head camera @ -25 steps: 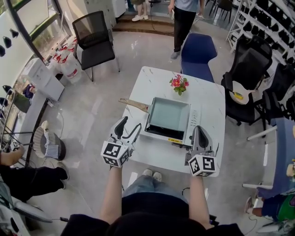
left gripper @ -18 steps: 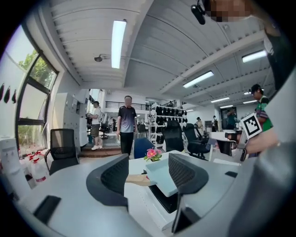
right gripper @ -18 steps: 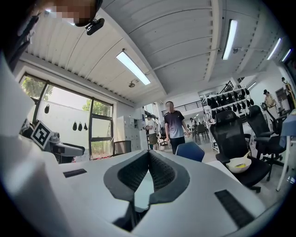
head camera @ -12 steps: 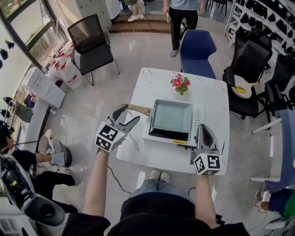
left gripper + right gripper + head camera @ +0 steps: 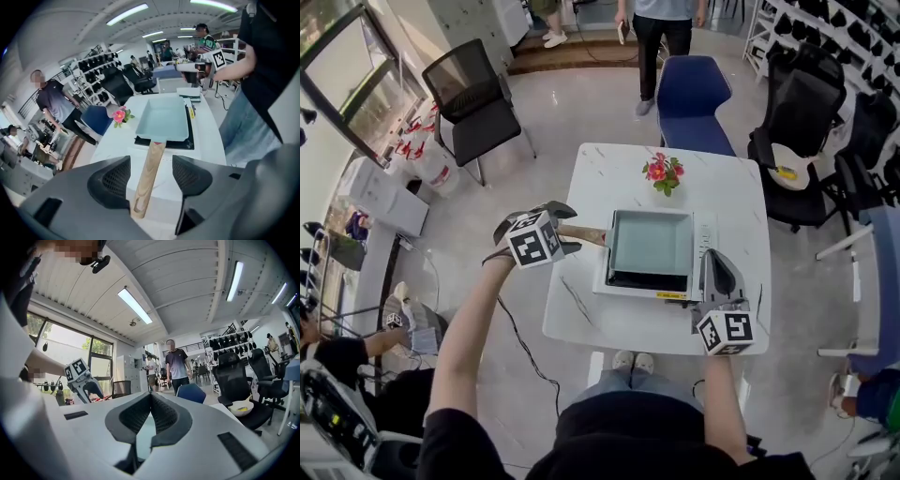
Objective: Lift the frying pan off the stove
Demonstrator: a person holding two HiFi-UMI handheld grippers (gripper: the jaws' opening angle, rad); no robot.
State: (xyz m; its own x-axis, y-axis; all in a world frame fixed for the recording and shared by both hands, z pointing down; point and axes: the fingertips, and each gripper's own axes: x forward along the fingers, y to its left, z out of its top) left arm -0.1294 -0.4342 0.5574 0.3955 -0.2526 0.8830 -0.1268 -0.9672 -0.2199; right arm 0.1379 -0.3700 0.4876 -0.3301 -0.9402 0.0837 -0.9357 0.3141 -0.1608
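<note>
At the left tool (image 5: 151, 161): jaws apart, just been opening. The wooden handle (image 5: 146, 183) lies between the pads, neither pressing it. The right tool (image 5: 713, 260), near right, has its jaws together and empty.

The frying pan (image 5: 652, 242) is pale green and empty. It sits on the stove (image 5: 643, 279) mid surface (image 5: 581, 314) and covers most of the stove top.

On the far side, flowers (image 5: 663, 172) hide their pot.

Pink flowers (image 5: 663, 172) stand on the white counter (image 5: 605, 183). A blue chair (image 5: 694, 98) is just behind it. A black chair (image 5: 473, 98) stands off to the left.
</note>
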